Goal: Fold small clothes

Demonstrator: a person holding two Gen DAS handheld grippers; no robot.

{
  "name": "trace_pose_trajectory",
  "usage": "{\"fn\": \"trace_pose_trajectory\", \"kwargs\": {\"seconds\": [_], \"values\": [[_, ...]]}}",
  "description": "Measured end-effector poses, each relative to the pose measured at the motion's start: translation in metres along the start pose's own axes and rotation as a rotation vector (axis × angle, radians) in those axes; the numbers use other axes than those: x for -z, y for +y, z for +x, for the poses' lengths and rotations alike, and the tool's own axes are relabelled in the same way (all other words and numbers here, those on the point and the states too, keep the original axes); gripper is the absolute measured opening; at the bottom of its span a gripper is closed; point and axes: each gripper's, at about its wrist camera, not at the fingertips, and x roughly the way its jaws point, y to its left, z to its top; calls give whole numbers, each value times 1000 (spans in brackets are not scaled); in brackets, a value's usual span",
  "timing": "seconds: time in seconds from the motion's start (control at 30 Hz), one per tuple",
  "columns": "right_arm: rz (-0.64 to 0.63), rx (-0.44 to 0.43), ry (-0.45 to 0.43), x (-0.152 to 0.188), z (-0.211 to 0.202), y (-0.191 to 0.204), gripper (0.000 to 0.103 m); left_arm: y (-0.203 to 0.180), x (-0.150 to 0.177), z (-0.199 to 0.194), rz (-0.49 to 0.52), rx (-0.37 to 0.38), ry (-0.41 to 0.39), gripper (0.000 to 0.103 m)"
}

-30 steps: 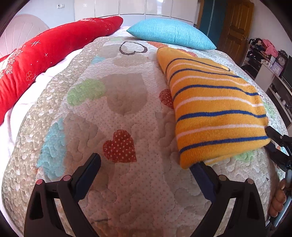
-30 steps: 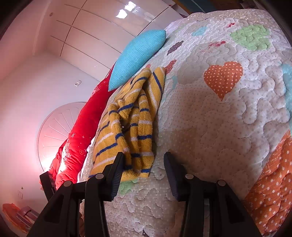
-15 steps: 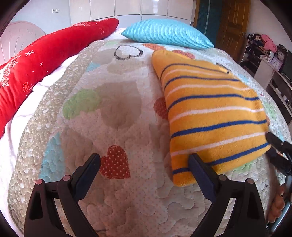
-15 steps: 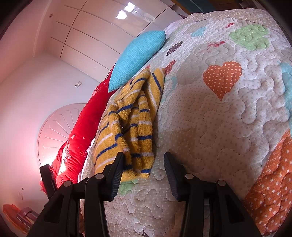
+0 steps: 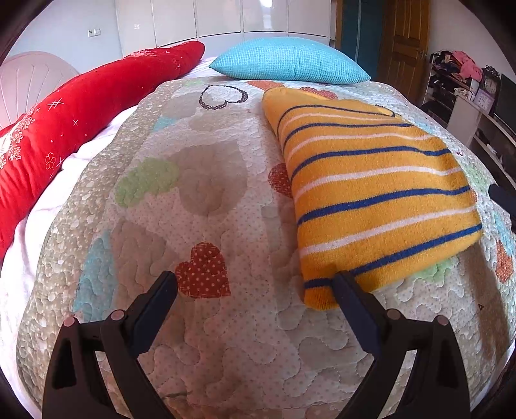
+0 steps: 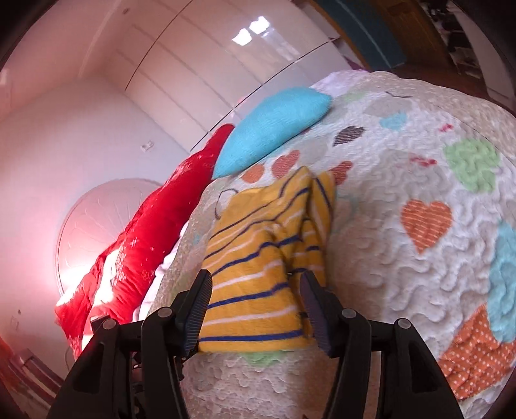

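A folded yellow knit garment [image 5: 374,193] with blue and white stripes lies flat on the heart-patterned quilt [image 5: 193,199]. My left gripper [image 5: 254,283] is open and empty, low over the quilt, with its right finger against the garment's near left corner. My right gripper [image 6: 256,290] is open, its fingers on either side of the garment's near edge [image 6: 254,303]; I cannot tell if they touch it. A dark tip of the right gripper [image 5: 503,196] shows at the left wrist view's right edge.
A turquoise pillow [image 5: 287,59] and a long red cushion [image 5: 84,106] lie at the head of the bed. White wardrobe doors [image 5: 225,19] stand behind. A wooden door [image 5: 406,45] and cluttered shelves [image 5: 464,87] are at the right.
The garment has settled flat on the quilt. My right gripper has swung round and moved in, so its open fingers now straddle the garment's near edge. My left gripper has drawn back slightly.
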Motion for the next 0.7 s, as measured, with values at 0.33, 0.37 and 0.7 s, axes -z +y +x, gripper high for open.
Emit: {"fn": "trace_pose_trajectory", "kwargs": {"seconds": [0.33,0.37,0.7], "values": [[-125,80,160,1,82,4,53,1,-1,1,-13,10,17,97],[-101,67,149,2,77,-2,53,1,-1,2,-10,11,16,97],[-86,86,136,5,42,-11,60,3,-1,3,-21,23,21,99]]}}
